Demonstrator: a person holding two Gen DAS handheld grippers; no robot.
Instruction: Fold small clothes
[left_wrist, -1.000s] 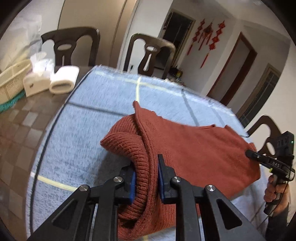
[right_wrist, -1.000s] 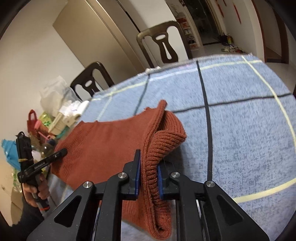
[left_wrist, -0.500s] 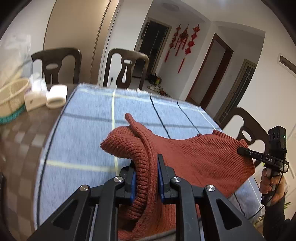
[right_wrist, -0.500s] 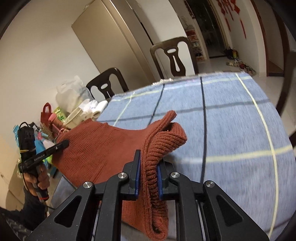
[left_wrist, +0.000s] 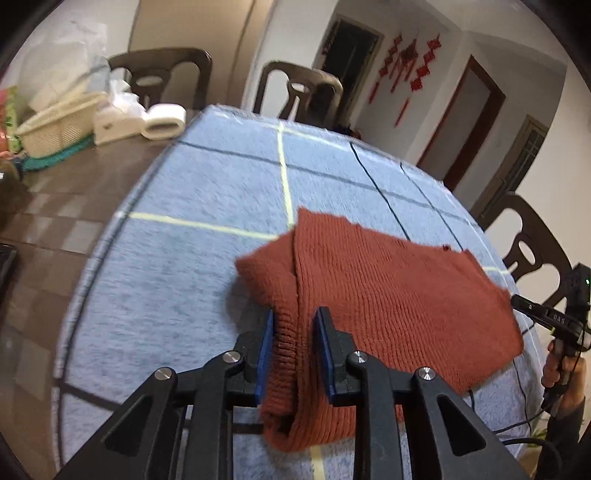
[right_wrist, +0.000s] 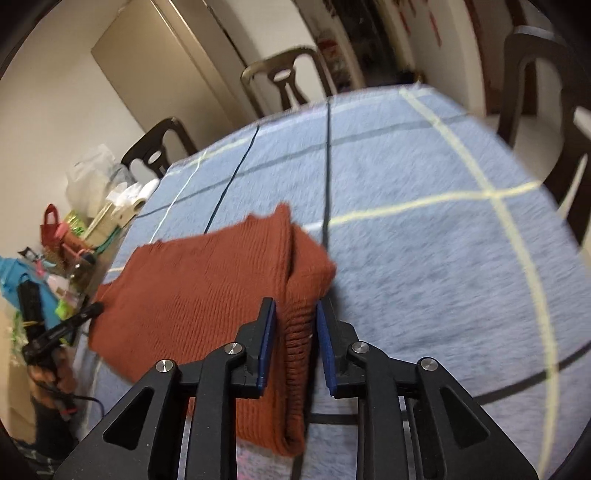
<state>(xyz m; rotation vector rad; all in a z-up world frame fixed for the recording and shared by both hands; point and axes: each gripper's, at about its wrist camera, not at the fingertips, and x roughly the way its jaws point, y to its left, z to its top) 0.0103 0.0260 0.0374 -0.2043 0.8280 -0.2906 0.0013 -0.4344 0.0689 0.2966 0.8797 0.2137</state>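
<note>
Rust-red ribbed knit sweater lies folded on the blue checked cloth covering the surface, long axis running across between the two grippers. Left gripper and right gripper each straddle an end hem; both jaws are opening, pads now just clear of the knit between them. Well beyond the sweater's left end, a cream woven basket; its contents aren't visible.

Sweater lies on cloth covering the surface, near its front edge. Basket, tissue box, paper roll sit on the bare surface left of cloth. Chairs behind the far edge.
</note>
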